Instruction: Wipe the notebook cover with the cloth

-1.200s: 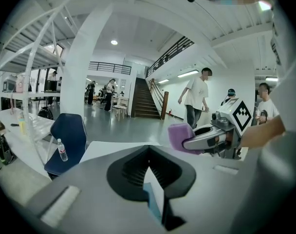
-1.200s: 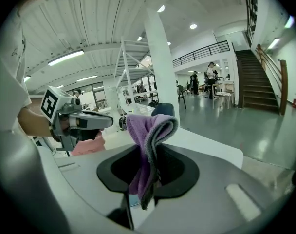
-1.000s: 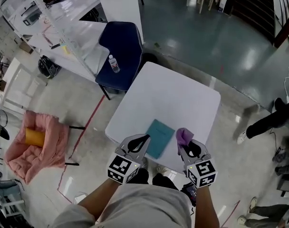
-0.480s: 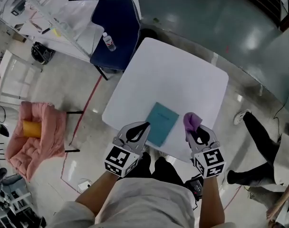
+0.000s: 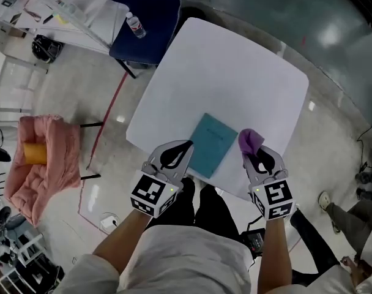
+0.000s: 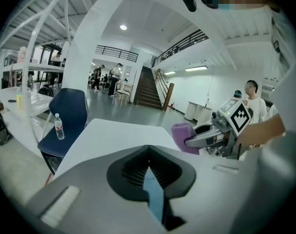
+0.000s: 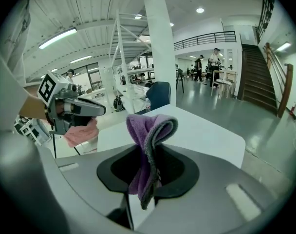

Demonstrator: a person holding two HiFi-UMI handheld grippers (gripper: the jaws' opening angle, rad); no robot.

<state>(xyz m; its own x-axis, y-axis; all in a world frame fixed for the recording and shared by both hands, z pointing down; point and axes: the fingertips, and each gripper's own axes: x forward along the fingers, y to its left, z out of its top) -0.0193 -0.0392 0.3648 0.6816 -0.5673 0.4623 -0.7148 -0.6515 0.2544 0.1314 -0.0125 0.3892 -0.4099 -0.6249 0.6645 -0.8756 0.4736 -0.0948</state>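
One white table (image 5: 235,72), on which we logged a teal notebook (image 5: 212,144) lying flat near its front edge. We found the left gripper (image 5: 185,146) with jaws pressed together on nothing, just beside the notebook's left edge. The right gripper (image 5: 249,155) pinched a folded purple cloth (image 5: 250,139), just right of the notebook.

Large open lab hall: staircase (image 7: 265,77), mezzanine railing (image 7: 206,37), white steel racks (image 7: 121,57).
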